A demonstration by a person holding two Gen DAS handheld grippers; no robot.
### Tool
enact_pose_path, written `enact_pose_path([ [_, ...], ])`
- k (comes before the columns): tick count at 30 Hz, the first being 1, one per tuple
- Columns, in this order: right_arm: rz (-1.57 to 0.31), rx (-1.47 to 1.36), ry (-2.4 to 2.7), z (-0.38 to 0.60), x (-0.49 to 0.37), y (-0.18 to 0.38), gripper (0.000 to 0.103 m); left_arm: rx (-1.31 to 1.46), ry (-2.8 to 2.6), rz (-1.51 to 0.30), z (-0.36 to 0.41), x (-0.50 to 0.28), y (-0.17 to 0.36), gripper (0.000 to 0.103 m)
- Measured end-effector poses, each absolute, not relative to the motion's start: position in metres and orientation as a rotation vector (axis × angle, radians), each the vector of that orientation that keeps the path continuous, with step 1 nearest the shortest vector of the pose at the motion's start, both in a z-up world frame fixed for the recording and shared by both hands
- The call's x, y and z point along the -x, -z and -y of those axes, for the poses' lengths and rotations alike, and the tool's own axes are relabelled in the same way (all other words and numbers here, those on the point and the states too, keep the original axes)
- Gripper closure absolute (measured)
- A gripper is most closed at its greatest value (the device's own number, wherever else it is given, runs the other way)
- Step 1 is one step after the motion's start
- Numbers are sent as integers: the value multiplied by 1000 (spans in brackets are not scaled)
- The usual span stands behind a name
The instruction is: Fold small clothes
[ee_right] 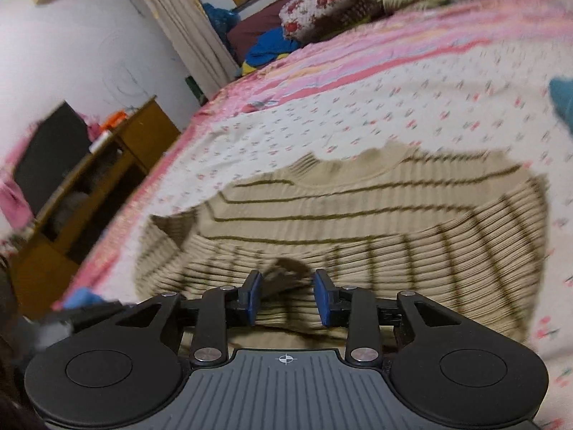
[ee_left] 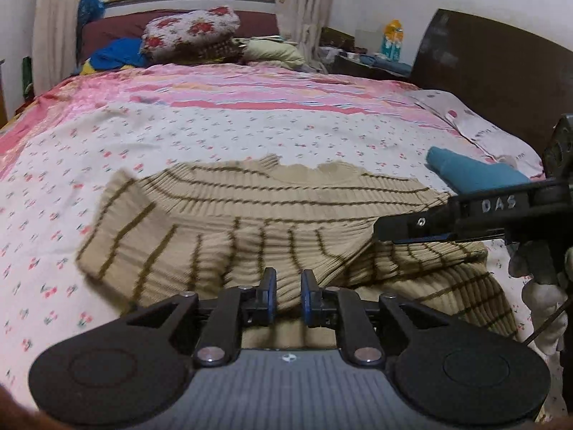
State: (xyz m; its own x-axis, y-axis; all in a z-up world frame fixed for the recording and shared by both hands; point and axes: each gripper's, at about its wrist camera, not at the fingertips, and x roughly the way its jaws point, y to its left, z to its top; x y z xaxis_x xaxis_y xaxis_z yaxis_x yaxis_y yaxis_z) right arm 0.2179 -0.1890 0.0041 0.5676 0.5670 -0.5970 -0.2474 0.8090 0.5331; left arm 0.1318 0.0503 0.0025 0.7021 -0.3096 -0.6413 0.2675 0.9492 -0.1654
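A beige ribbed sweater (ee_left: pixel 272 215) with thin brown stripes lies flat on the bed, collar toward the far side. One sleeve (ee_left: pixel 121 225) is folded across at the left and looks blurred. My left gripper (ee_left: pixel 288 288) hovers low over the sweater's near edge, its blue pads a narrow gap apart with knit showing between them, not pinched. My right gripper (ee_right: pixel 286 297) stands open over the same sweater (ee_right: pixel 376 215), above a darker fold of cloth. From the left wrist view the right gripper (ee_left: pixel 381 231) reaches in from the right, just above the sweater's right side.
A rolled teal garment (ee_left: pixel 472 175) lies on the bed to the right, near a spotted pillow (ee_left: pixel 465 118) and a dark headboard (ee_left: pixel 501 71). Folded floral bedding (ee_left: pixel 189 32) is piled at the far end. A wooden desk (ee_right: pixel 107 179) stands beside the bed's left edge.
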Motion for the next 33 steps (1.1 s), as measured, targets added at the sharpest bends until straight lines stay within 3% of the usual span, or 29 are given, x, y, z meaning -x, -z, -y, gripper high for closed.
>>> enact_pose_path([
  [2, -866, -457, -506, 185, -220, -2, 64, 78, 312, -733, -56, -126, 1, 81],
  [7, -899, -486, -470, 178, -227, 3, 63, 81, 299, -750, -62, -118, 10, 81],
  [9, -911, -462, -434, 174, -232, 5, 74, 71, 293, -745, -63, -117, 8, 81],
  [10, -917, -457, -425, 173, -234, 6, 89, 67, 291, -738, -63, -117, 6, 81],
  [11, -923, -456, -420, 173, -235, 7, 95, 61, 287, -727, -63, -116, 3, 80],
  [21, -683, -368, -394, 226, -209, -54, 97, 70, 251, -618, -62, -129, -26, 63],
  [24, -692, -327, -309, 242, -210, -45, 97, 54, 230, -613, -54, -142, -18, 56],
  [29, -787, -249, -220, 247, -211, -7, 97, -21, 157, -726, -46, -168, 16, 56],
  [33, -785, -161, -201, 242, -207, 1, 97, -36, 163, -731, -48, -165, 13, 56],
])
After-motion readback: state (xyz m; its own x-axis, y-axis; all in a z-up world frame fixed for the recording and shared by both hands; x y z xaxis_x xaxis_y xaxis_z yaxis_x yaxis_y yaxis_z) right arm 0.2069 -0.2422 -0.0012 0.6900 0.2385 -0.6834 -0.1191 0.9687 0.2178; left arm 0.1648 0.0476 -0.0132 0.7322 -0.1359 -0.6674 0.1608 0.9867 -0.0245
